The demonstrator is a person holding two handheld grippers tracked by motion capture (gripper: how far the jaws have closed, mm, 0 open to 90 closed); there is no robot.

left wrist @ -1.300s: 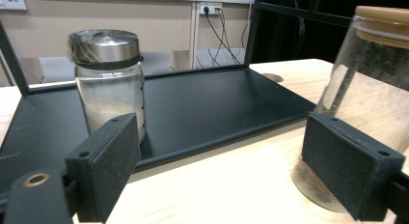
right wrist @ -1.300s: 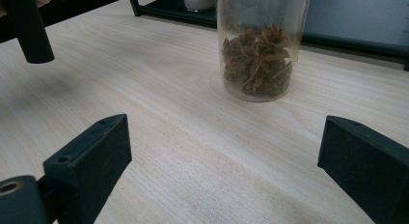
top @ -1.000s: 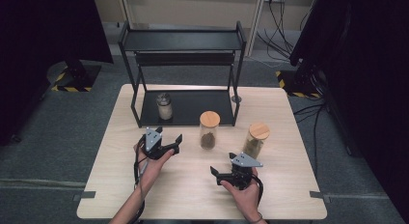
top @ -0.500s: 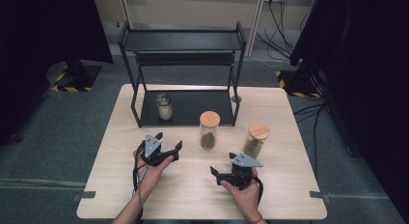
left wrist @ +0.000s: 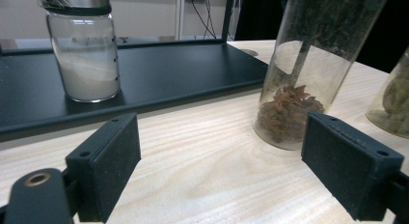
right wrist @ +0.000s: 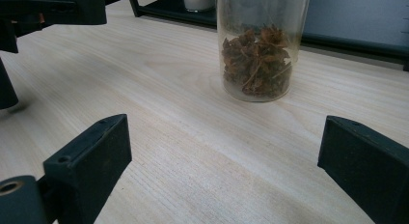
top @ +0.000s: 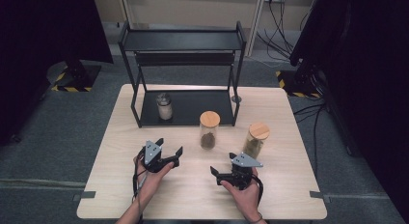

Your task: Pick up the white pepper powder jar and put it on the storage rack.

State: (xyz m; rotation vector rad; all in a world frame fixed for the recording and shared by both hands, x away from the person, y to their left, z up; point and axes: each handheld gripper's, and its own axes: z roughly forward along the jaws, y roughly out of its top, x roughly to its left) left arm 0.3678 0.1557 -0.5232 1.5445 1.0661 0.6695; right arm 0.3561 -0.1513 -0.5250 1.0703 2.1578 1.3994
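Hovering low over the table (top: 289, 195), the left gripper (top: 169, 149) has its jaws spread wide and nothing between them, touching nothing. Its own view looks straight past the pads at the star anise jar (left wrist: 299, 89), which stands on bare wood just in front of the black rack (top: 181, 40). Over to the right gripper (top: 225, 168): jaws gaping just as wide, also empty, aimed at the same jar from the other side, with the jar near but clear of both pads. That jar has a wooden lid in the high view and a brown clump at the bottom. A second wooden-lidded jar (top: 255, 139) stands just to its right, contents greenish, possibly leaves. On the rack's bottom shelf sits a metal-capped jar (top: 164, 106) of white powder. Pale wood grain table, grey carpet (top: 58, 151) around it, cables (top: 279, 21) trailing along the back wall, dark curtains on either side.
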